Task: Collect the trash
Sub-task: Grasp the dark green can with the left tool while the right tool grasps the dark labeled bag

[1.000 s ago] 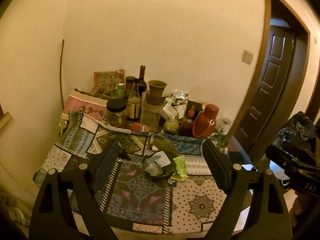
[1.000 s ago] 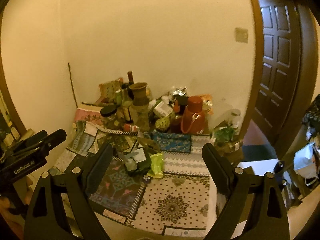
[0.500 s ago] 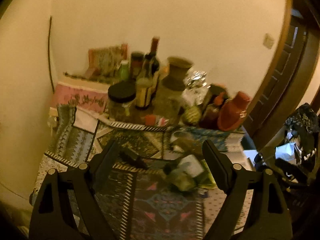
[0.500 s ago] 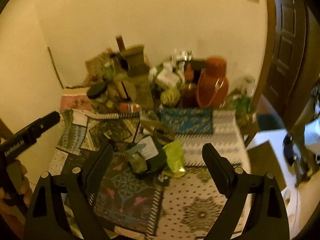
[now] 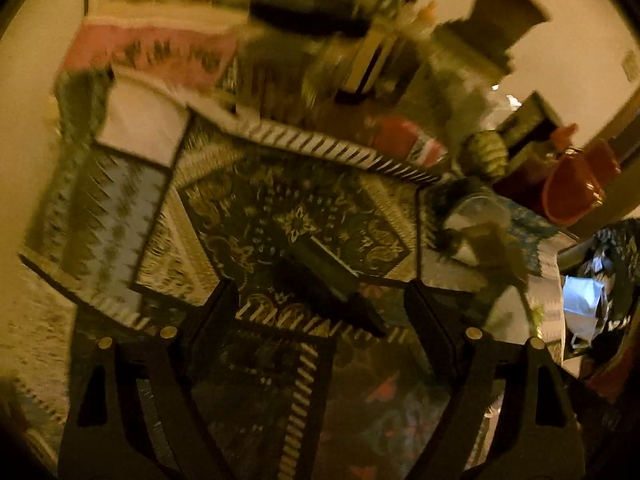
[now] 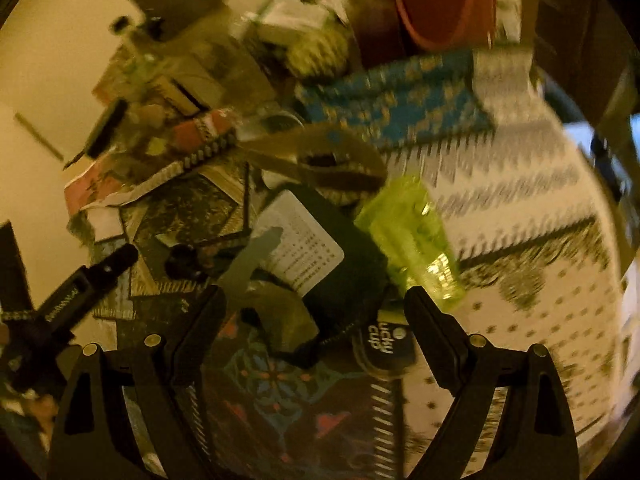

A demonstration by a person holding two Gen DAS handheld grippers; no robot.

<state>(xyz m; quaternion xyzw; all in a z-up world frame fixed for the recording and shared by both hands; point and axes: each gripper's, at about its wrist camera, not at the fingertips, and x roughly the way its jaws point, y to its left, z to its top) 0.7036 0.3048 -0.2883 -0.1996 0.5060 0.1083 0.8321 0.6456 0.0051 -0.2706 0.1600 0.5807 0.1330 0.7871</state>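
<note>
Plainly, the trash pile [image 6: 320,256] on the desk [image 6: 520,240] lies just beyond the right hand-held gripper [image 6: 314,300], whose jaws gape empty; the left hand-held gripper [image 5: 316,300], slightly narrowed yet open, sits left of it.

Pretty blurry shot. The left gripper [image 5: 316,304] hangs over a patchwork cloth [image 5: 224,216] on the bench, jaws wide apart with nothing clamped; a dark flat wrapper [image 5: 320,276] lies on the cloth between them. Jars and bottles [image 5: 340,40] crowd the far edge, with a red jug [image 5: 572,192] at right and a red can [image 5: 404,140] lying on its side.
</note>
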